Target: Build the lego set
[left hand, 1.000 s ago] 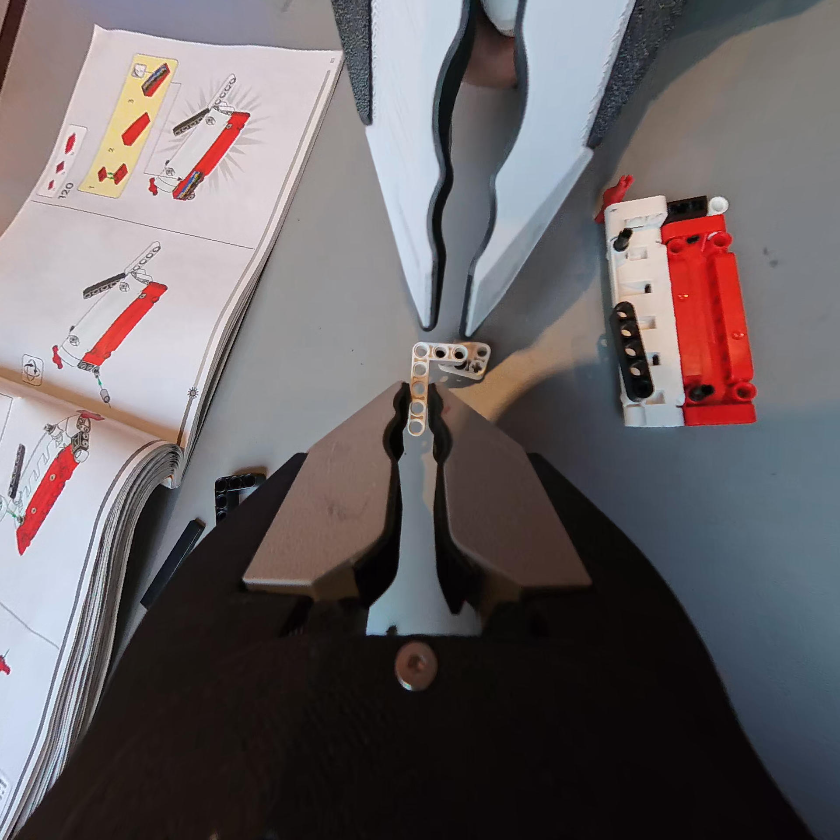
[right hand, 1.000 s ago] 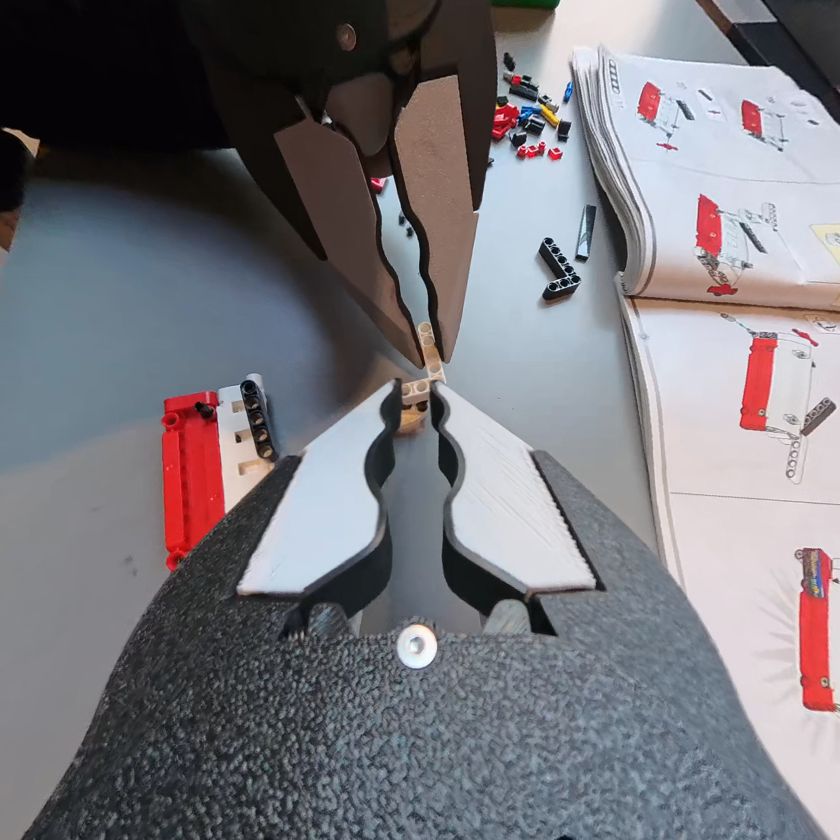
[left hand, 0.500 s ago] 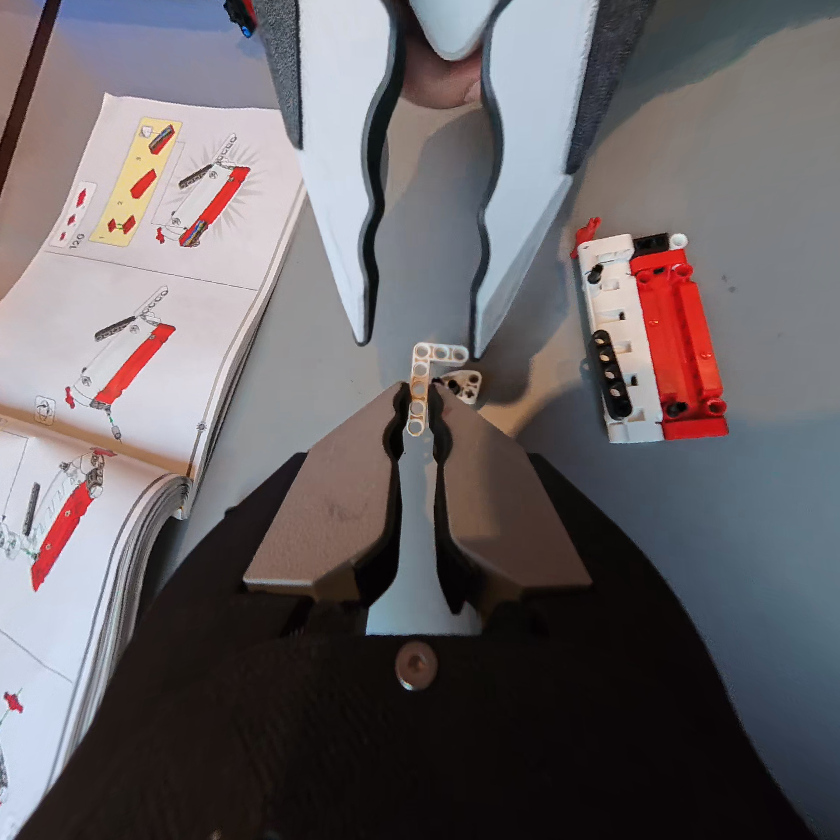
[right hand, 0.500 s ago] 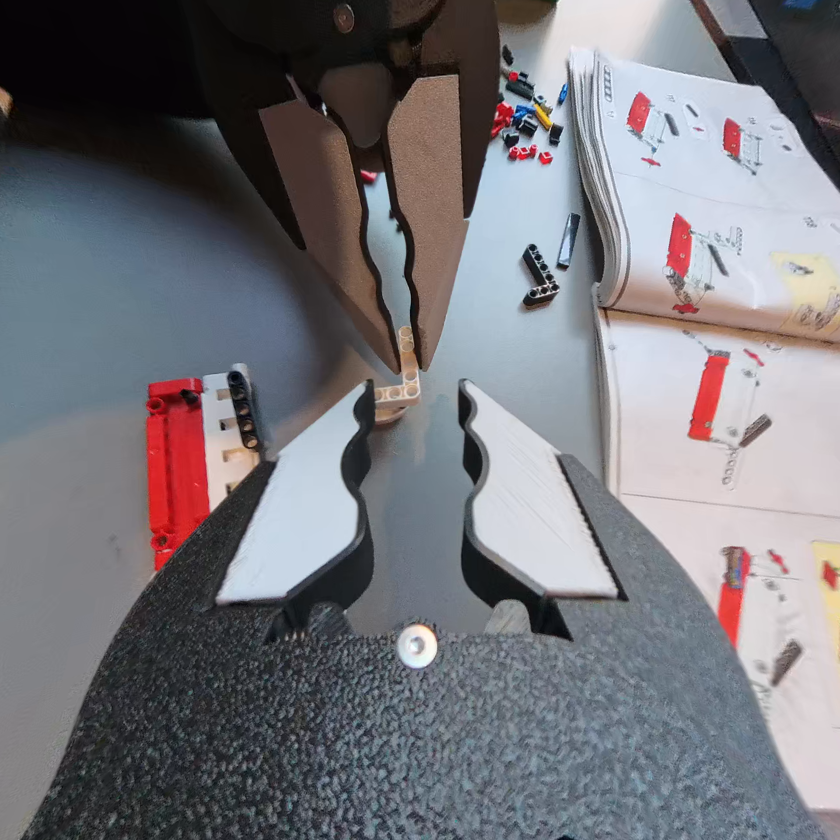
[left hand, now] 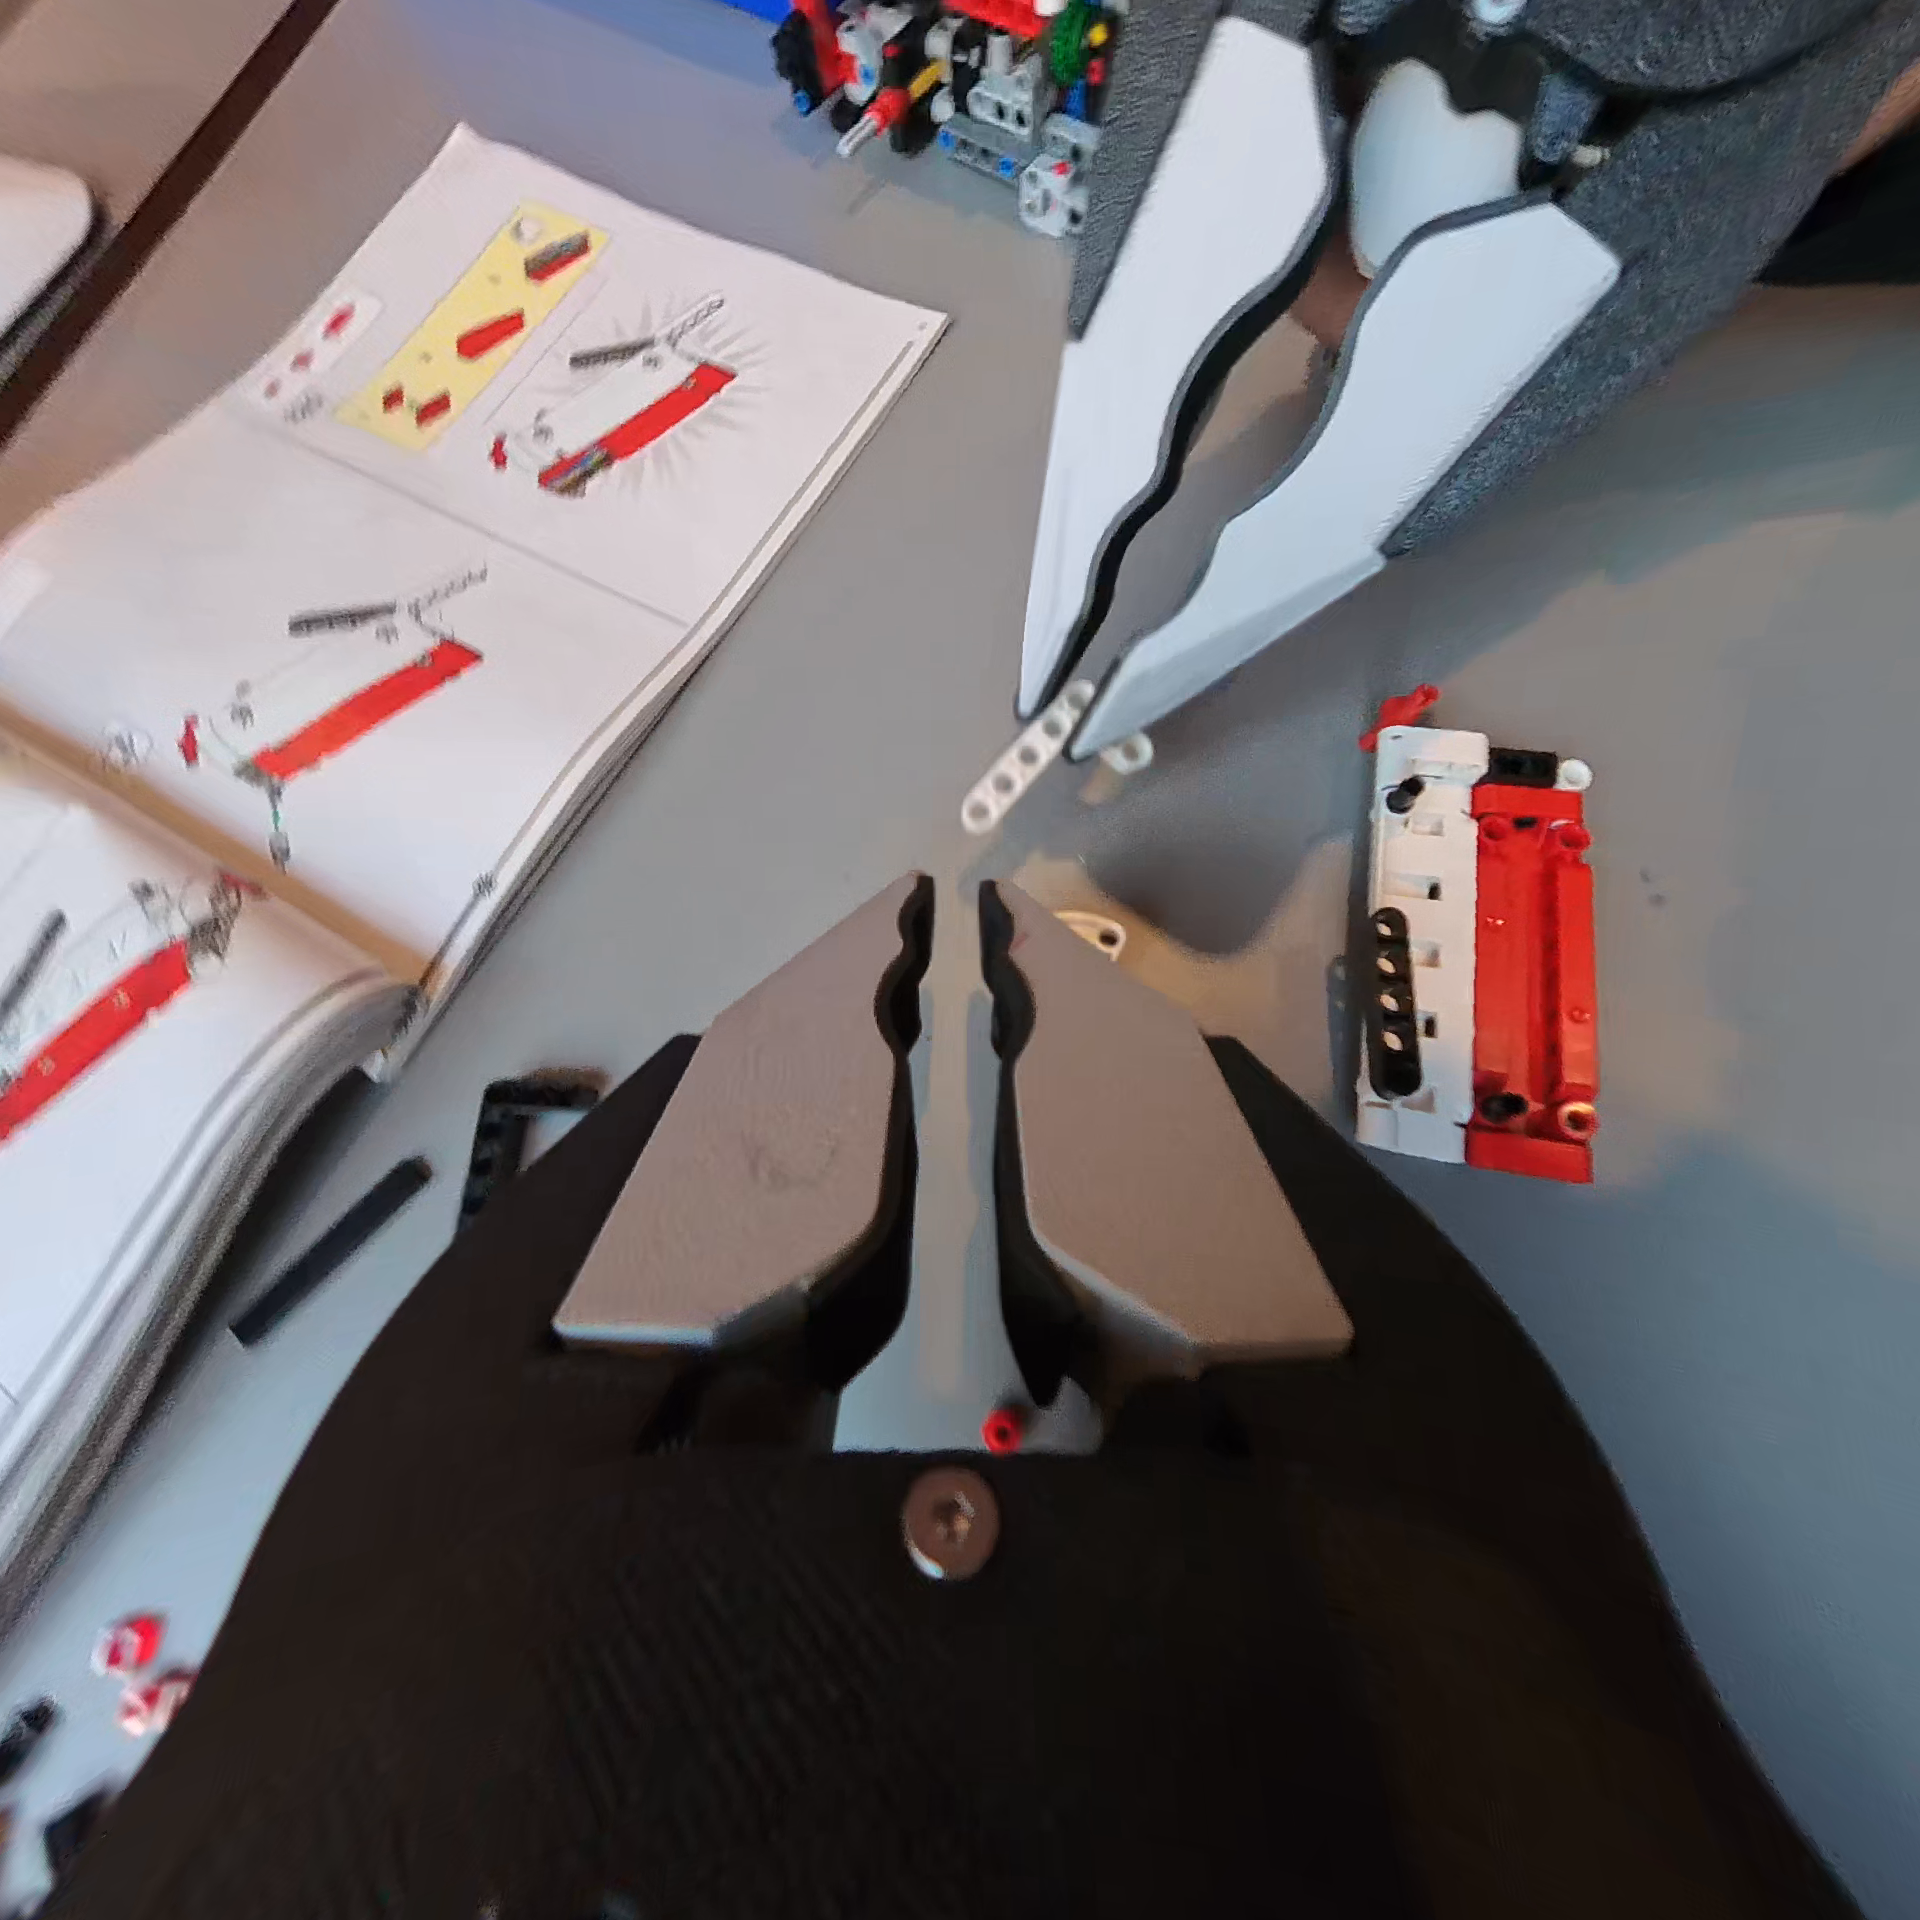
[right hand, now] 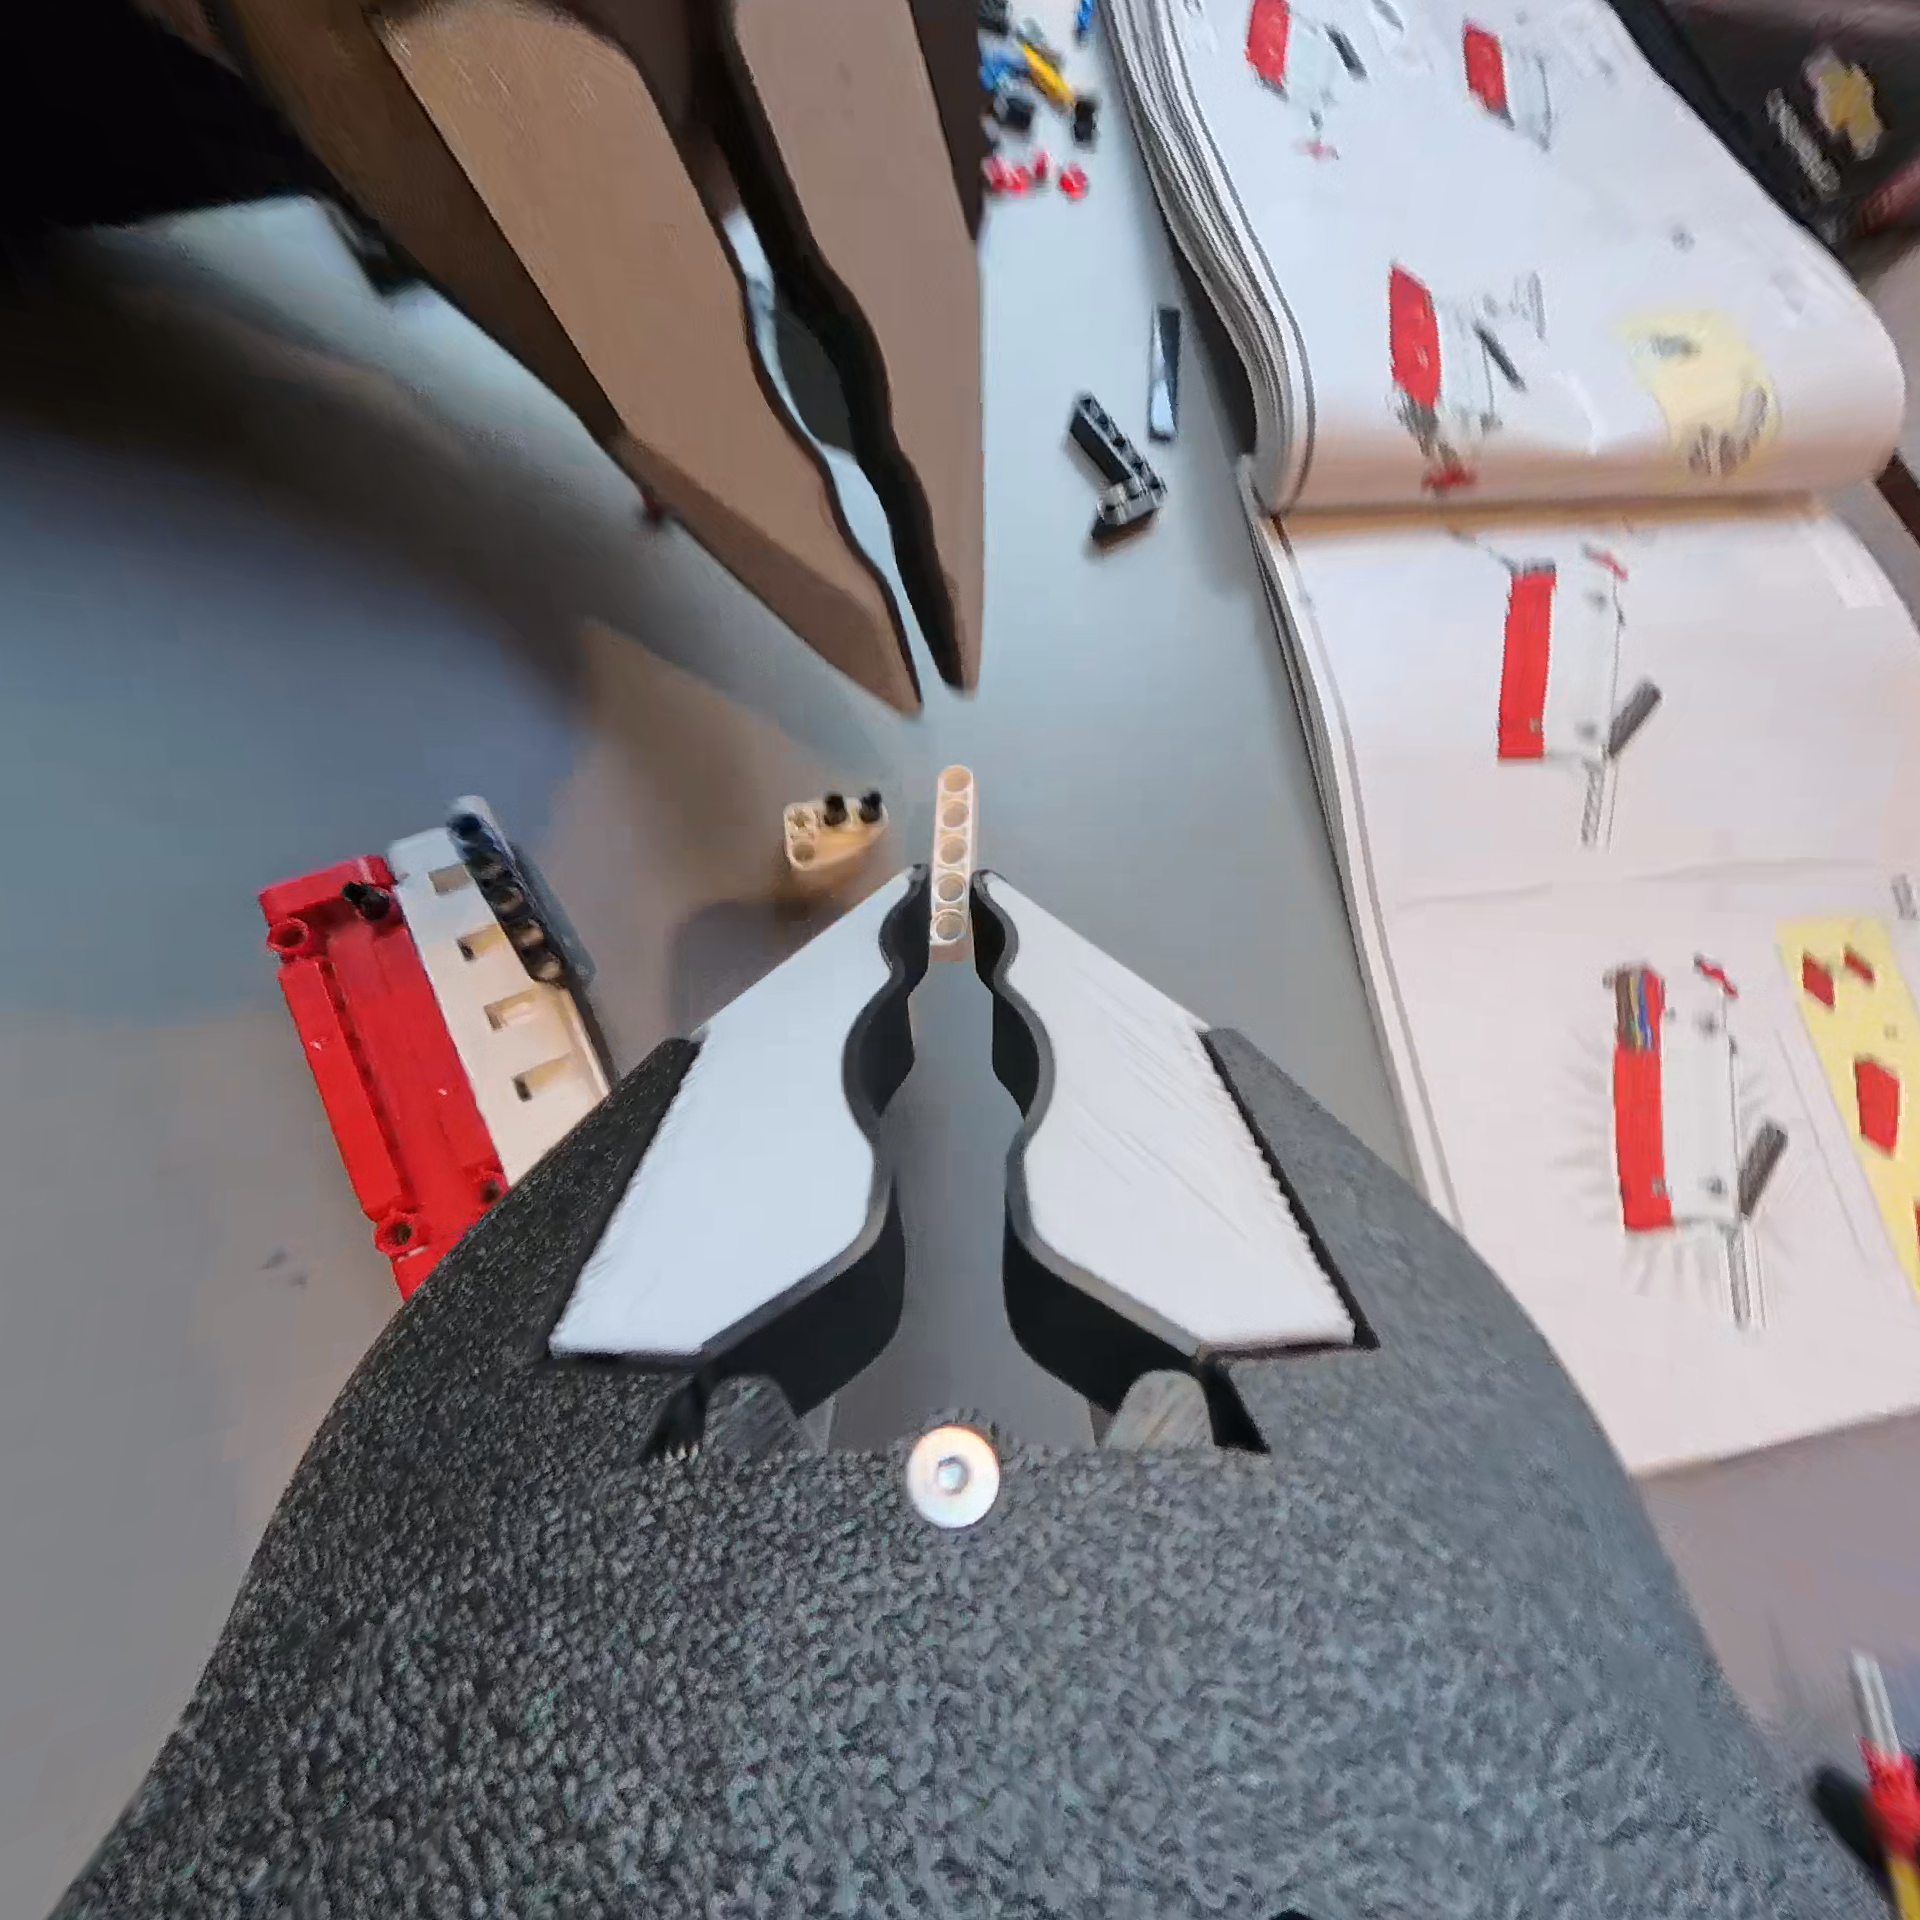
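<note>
Right gripper (right hand: 951, 883) pinches white holed L-shaped beam (right hand: 954, 852); left gripper (left hand: 956, 888), slightly spread, empty; align beam's holes squarely over small white pinned connector (right hand: 834, 831) before pressing.

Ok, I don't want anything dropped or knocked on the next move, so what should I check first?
1. White beam gripped by the right gripper: ok, it is pinched at the very fingertips and sticks out forward.
2. Left gripper free to help: ok, its jaws stand slightly apart with nothing between them.
3. Small piece with two black pins reachable: ok, it lies loose beside the beam and touches neither gripper.
4. Red and white block out of the way: ok, it lies off to the side.
5. Booklet open: ok. Whether it shows the right step: cannot tell, the pages are blurred.
</note>
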`<action>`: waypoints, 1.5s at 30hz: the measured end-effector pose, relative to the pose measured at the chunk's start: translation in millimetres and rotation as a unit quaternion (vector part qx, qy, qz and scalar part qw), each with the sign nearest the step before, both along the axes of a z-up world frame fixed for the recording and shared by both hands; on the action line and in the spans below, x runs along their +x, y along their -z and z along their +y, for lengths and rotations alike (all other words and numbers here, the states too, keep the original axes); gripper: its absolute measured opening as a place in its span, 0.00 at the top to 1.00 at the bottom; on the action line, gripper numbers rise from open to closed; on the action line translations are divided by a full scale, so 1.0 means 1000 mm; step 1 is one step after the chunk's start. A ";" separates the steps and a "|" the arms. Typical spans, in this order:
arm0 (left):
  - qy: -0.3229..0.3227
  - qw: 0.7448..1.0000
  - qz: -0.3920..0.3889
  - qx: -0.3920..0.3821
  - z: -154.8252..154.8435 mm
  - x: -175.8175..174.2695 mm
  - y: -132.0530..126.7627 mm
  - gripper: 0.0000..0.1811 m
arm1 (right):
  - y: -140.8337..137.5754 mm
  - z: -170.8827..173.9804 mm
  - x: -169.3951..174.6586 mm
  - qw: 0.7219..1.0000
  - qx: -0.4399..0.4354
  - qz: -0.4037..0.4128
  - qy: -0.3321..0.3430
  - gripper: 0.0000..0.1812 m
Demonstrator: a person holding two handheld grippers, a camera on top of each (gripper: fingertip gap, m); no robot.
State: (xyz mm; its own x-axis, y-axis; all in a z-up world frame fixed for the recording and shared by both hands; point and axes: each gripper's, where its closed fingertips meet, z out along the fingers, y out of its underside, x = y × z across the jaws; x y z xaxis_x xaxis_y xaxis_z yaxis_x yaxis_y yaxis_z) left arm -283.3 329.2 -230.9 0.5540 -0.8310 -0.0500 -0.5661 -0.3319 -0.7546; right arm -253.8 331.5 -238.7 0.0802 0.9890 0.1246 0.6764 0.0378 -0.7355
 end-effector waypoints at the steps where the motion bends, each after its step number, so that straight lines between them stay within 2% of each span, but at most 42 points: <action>1: -0.011 1.000 -0.006 -0.025 -0.005 -0.002 0.002 0.94 | 0.005 0.005 0.006 1.000 0.002 -0.011 0.023 0.96; 4: -0.035 0.993 -0.013 -0.112 -0.024 0.003 0.019 0.87 | 0.018 0.015 0.017 0.996 -0.016 -0.032 0.085 0.96; 7: -0.044 0.991 0.031 -0.119 -0.029 0.007 0.041 0.82 | 0.029 0.020 0.023 0.991 -0.025 -0.050 0.122 0.96; 8: -0.044 0.992 0.025 -0.111 -0.027 0.012 0.039 0.84 | 0.029 0.021 0.022 0.990 -0.031 -0.047 0.131 0.96; 10: -0.033 0.992 0.026 -0.122 -0.029 0.019 0.040 0.80 | 0.029 0.020 0.023 0.987 -0.045 -0.042 0.147 0.96; 13: -0.025 0.994 0.057 -0.094 -0.021 0.021 0.042 0.91 | 0.030 0.010 0.025 0.986 -0.068 -0.035 0.151 0.96; 16: 0.053 0.992 0.081 -0.075 -0.026 0.029 0.042 0.93 | 0.027 -0.001 0.032 0.986 -0.079 -0.027 0.146 0.96; 18: 0.112 0.988 0.088 -0.064 -0.032 0.034 0.042 0.92 | 0.019 -0.008 0.035 0.989 -0.069 -0.019 0.127 0.95; 19: 0.117 0.987 0.095 -0.059 -0.030 0.032 0.042 0.90 | 0.015 -0.010 0.037 0.992 -0.058 -0.018 0.114 0.93; 22: 0.114 0.988 0.086 -0.053 -0.027 0.026 0.034 0.86 | 0.009 -0.007 0.047 0.995 -0.029 -0.031 0.093 0.89; 24: 0.097 0.991 0.063 -0.063 -0.027 0.024 0.029 0.86 | 0.014 -0.011 0.054 0.995 -0.040 -0.062 0.066 0.90; 27: 0.089 0.991 0.065 -0.070 -0.031 0.021 0.036 0.87 | 0.025 -0.008 0.062 0.993 -0.016 -0.113 0.038 0.86; 30: 0.096 0.991 0.063 -0.069 -0.036 0.025 0.042 0.89 | 0.032 -0.020 0.057 0.991 -0.007 -0.135 -0.014 0.88; 34: 0.099 0.991 0.055 -0.065 -0.036 0.026 0.042 0.90 | 0.031 -0.040 0.042 0.989 -0.028 -0.128 -0.065 0.92; 37: 0.106 0.991 0.048 -0.063 -0.036 0.024 0.042 0.93 | 0.023 -0.051 0.033 0.988 -0.034 -0.108 -0.100 0.91; 41: 0.122 0.990 0.038 -0.057 -0.038 0.023 0.042 0.93 | 0.012 -0.031 0.030 0.988 0.017 -0.096 -0.121 0.89; 45: 0.142 0.988 0.030 -0.052 -0.039 0.025 0.042 0.93 | 0.015 -0.032 0.024 0.961 0.096 -0.119 -0.228 0.87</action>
State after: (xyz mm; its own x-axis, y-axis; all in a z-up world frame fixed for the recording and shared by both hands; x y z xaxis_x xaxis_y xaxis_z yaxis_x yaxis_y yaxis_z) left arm -258.1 289.8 -272.7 0.2966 -0.9548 0.0182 -0.6906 -0.2276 -0.6865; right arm -229.9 299.0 -253.6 -0.4102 0.8711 0.2702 0.7053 0.4908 -0.5116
